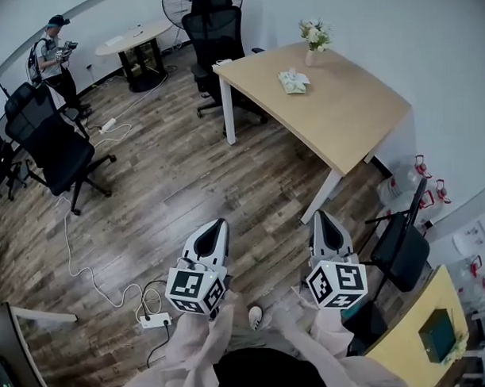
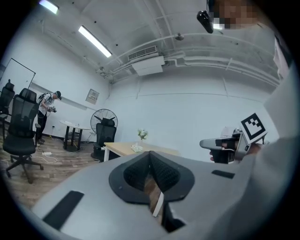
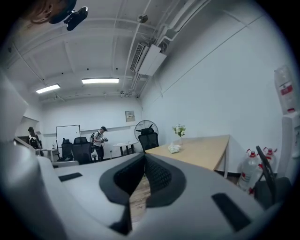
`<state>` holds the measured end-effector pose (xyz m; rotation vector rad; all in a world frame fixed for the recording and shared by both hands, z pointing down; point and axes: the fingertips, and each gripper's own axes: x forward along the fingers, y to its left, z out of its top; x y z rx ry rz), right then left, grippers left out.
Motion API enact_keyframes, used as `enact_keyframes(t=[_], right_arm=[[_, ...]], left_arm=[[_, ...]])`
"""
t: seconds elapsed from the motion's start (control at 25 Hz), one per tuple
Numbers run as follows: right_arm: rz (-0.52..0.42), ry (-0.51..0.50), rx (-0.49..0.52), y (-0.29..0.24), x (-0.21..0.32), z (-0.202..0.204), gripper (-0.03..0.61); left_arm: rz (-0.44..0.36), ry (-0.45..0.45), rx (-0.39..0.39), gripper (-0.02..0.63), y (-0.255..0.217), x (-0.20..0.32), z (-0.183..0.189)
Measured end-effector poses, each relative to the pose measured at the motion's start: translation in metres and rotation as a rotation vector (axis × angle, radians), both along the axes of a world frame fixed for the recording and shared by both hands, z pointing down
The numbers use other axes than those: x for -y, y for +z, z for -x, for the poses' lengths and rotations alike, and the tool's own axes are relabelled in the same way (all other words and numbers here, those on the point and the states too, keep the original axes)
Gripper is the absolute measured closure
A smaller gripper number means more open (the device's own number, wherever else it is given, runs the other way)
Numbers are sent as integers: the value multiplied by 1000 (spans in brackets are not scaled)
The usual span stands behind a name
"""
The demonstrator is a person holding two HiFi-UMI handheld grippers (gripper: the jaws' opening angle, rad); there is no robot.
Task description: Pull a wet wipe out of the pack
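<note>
- While the task has not begun in earnest, the step in hand looks like the approach: the person stands on the wooden floor (image 1: 171,191), well apart from the flower vase (image 1: 314,37).
- Just beside that vase, on the side toward the person, lies the wet wipe pack (image 1: 293,81), a pale bundle on the light wood tabletop (image 1: 343,106); whether a wipe already pokes out of it is too small to tell.
- Left gripper (image 1: 218,223): held level, jaws pressed together with nothing between them, aimed roughly toward the vase.
- Right gripper (image 1: 319,214): also level, jaws pressed together and empty.
- Next, I judge, the person must walk up until the pack beside the vase is within reach, then spread both sets of jaws. One gripper would pin the pack down while the other pinches the top wipe and draws it out.
</note>
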<state>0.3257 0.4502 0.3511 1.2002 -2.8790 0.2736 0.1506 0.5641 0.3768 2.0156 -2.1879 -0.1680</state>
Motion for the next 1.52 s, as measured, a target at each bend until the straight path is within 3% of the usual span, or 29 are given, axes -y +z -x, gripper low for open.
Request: enact_keyframes(t=[0.64,1.52], right_arm=[[5,44,-20,3,28,-17,566],[33,42,-41,-1,179,65,566]], left_arm=[[8,19,12,603,3,33,-12],[15,14,11,603,-11,188,80]])
